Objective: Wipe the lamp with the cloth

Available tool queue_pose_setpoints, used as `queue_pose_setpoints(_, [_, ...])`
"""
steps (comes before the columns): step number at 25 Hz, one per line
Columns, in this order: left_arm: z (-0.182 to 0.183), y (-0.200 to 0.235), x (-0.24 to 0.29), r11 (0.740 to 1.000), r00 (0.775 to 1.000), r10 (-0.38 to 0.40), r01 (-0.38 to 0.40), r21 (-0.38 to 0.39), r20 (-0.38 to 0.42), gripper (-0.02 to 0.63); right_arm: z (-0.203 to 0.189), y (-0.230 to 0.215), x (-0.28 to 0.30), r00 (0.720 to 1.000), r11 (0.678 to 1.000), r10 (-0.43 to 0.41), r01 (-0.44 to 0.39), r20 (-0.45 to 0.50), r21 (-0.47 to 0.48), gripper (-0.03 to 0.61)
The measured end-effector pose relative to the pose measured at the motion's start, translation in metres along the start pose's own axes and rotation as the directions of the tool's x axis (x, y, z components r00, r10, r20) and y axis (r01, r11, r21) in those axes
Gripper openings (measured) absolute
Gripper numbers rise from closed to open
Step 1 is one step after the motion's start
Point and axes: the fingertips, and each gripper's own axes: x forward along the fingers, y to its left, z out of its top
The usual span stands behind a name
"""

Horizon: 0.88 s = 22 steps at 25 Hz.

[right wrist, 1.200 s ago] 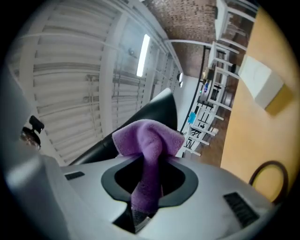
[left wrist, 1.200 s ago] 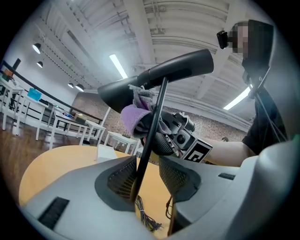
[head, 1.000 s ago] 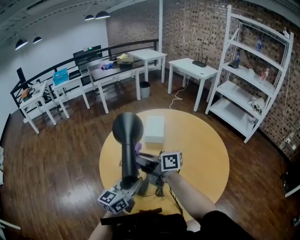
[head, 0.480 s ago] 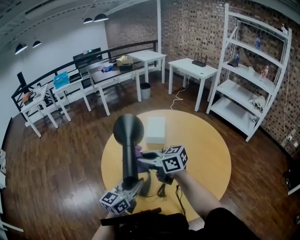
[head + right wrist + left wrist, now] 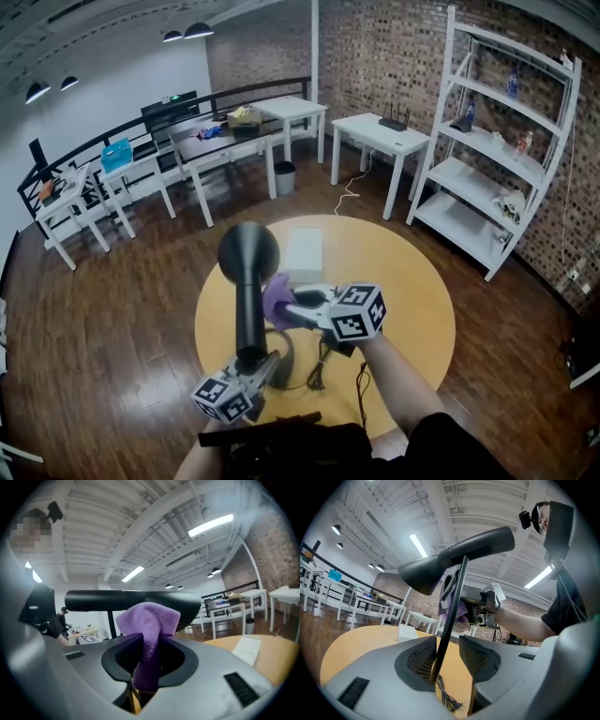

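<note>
At the bottom of the head view, the left tool points up the frame. In the left gripper view its jaws stand partly closed, with the thin black stem of the lamp between them and lying against the left-hand pad. The stem runs up the picture from there to the lamp's dark cone-shaped head, which sits over the left part of the round yellow counter. A black cable lies in loops on the counter just right of the left tool.

A little farther up, the right tool comes in from the right of the frame on the person's forearm, its marker cube facing the camera. The right gripper view shows its jaws pinched on a purple cloth, whose bunched top sticks out above the pads in front of the lamp head. In the head view the cloth sits close against the right side of the stem, just below the head.

Beyond the lamp head, a flat white box lies on the counter. Past the counter's far edge are dark wooden floor, several white tables, a white shelf unit at the right, and a brick wall.
</note>
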Motion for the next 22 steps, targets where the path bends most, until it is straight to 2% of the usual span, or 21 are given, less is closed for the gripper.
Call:
queue_pose_setpoints(3, [0.0,0.002,0.0,1.0,1.0,0.003,-0.003,0.002,0.006,0.137,0.008,0.018,0.021,0.999,0.998,0.042,-0.041,0.028,-0.039,0.089])
queue_pose_setpoints(8, [0.002,0.001,0.002,1.0,1.0,0.005,-0.005,0.004,0.009,0.137,0.003,0.004,0.04,0.999,0.997,0.012,-0.016,0.044,0.082,0.088])
queue_pose_setpoints(13, [0.002,-0.003,0.001,1.0,1.0,0.001,-0.001,-0.005,0.003,0.137,-0.025,-0.021,0.052,0.995,0.983,-0.095,0.097,-0.02,0.158,0.088])
queue_pose_setpoints(18, [0.002,-0.003,0.004,1.0,1.0,-0.003,0.003,-0.001,0.001,0.137,-0.034,-0.06,0.032,0.971,0.932,-0.24,0.233,-0.008,0.276,0.087])
queue_pose_setpoints(20, [0.003,-0.003,0.003,1.0,1.0,-0.001,0.001,-0.002,0.0,0.137,-0.03,-0.054,0.024,0.979,0.947,-0.205,0.202,-0.016,0.251,0.087])
queue_pose_setpoints(22, [0.003,-0.005,0.002,1.0,1.0,0.0,0.0,-0.006,-0.006,0.137,-0.03,-0.028,0.019,0.994,0.983,-0.093,0.1,-0.052,0.151,0.088])
